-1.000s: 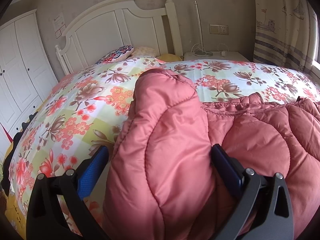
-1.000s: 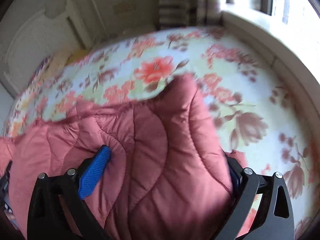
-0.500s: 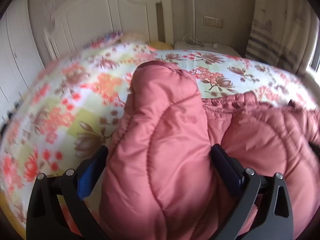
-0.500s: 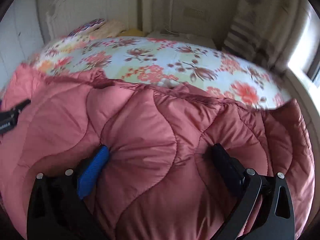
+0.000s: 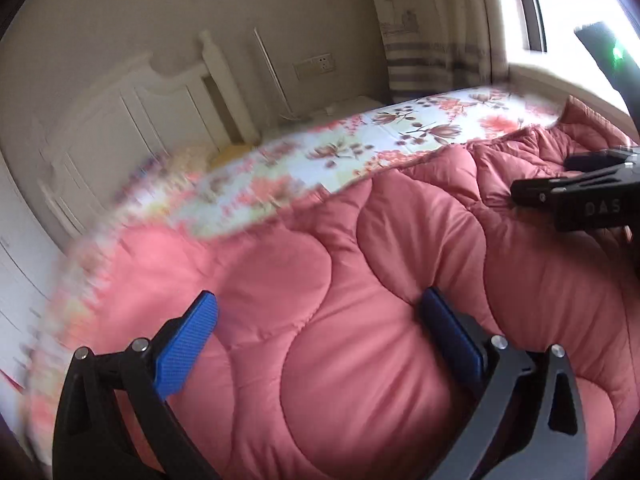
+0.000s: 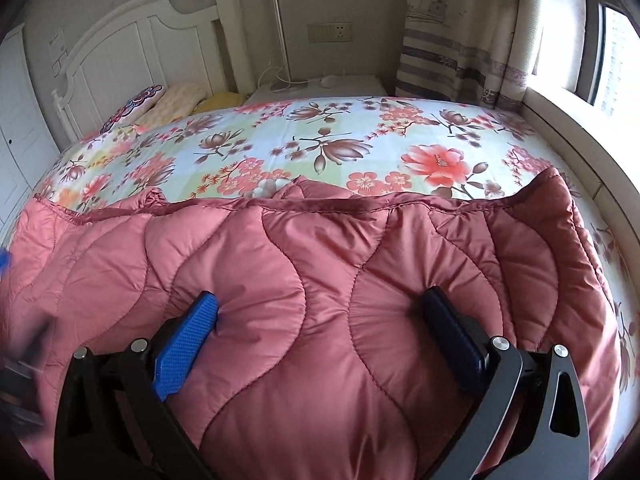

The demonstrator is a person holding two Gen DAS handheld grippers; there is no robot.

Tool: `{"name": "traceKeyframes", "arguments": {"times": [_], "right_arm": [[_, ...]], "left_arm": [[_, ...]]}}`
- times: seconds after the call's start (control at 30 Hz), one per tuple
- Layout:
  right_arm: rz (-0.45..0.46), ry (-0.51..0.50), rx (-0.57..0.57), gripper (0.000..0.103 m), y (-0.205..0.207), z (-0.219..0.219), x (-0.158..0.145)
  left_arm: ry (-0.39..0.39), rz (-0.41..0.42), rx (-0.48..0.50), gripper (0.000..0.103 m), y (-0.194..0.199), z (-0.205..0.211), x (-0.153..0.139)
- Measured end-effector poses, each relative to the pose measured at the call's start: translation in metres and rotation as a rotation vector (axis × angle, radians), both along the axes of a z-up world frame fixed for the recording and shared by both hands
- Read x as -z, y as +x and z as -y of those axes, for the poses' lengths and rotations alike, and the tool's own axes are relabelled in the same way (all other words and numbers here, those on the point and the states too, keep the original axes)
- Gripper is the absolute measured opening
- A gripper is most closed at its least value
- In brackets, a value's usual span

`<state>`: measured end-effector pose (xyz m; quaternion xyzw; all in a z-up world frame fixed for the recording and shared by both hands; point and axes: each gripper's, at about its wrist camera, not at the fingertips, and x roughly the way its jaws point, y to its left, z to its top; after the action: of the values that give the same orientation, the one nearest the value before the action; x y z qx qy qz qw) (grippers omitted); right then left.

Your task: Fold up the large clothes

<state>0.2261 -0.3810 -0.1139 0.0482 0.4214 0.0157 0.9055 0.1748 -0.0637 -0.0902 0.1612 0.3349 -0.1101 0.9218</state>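
Right wrist: puffy wave-quilted pink jacket (image 6: 320, 280) between ribbed blue jaws.

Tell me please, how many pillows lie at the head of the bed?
3, in a row against the headboard in the right wrist view: a patterned pillow on the left, a beige pillow in the middle, a yellow pillow on the right. Others may be hidden.

One quilted pink jacket (image 6: 304, 280) on one bed (image 6: 340, 148). Two tools: left tool (image 5: 320, 320), right tool (image 6: 320, 320). Three pillows (image 6: 176, 100) at the bed's headboard (image 6: 132, 48). One curtain (image 6: 460, 40) beside the bed.
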Motion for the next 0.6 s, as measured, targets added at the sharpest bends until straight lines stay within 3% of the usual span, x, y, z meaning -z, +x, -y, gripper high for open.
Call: {"name": "traceKeyframes", "arguments": {"times": [0.07, 0.2, 0.27, 0.37, 0.4, 0.6], "right_arm": [[-0.003, -0.002, 0.0, 0.098, 0.0, 0.0, 0.0], [-0.01, -0.018, -0.003, 0.098, 0.0, -0.002, 0.0], [-0.008, -0.016, -0.003, 0.098, 0.0, -0.002, 0.0], [-0.011, -0.02, -0.002, 0.098, 0.001, -0.003, 0.001], [-0.011, -0.02, -0.003, 0.098, 0.001, -0.003, 0.001], [-0.012, -0.026, -0.005, 0.098, 0.001, -0.004, 0.001]], "left_arm": [[-0.095, -0.076, -0.01, 0.101, 0.01, -0.018, -0.008], [-0.102, 0.013, -0.085, 0.101, 0.024, -0.052, -0.038], [-0.142, -0.012, -0.115, 0.101, 0.039, -0.072, -0.039], [-0.169, -0.183, -0.166, 0.101, 0.078, -0.095, -0.009], [-0.237, -0.25, -0.162, 0.101, 0.088, -0.105, -0.001], [-0.275, -0.215, -0.163, 0.101, 0.094, -0.111, -0.031]]}}
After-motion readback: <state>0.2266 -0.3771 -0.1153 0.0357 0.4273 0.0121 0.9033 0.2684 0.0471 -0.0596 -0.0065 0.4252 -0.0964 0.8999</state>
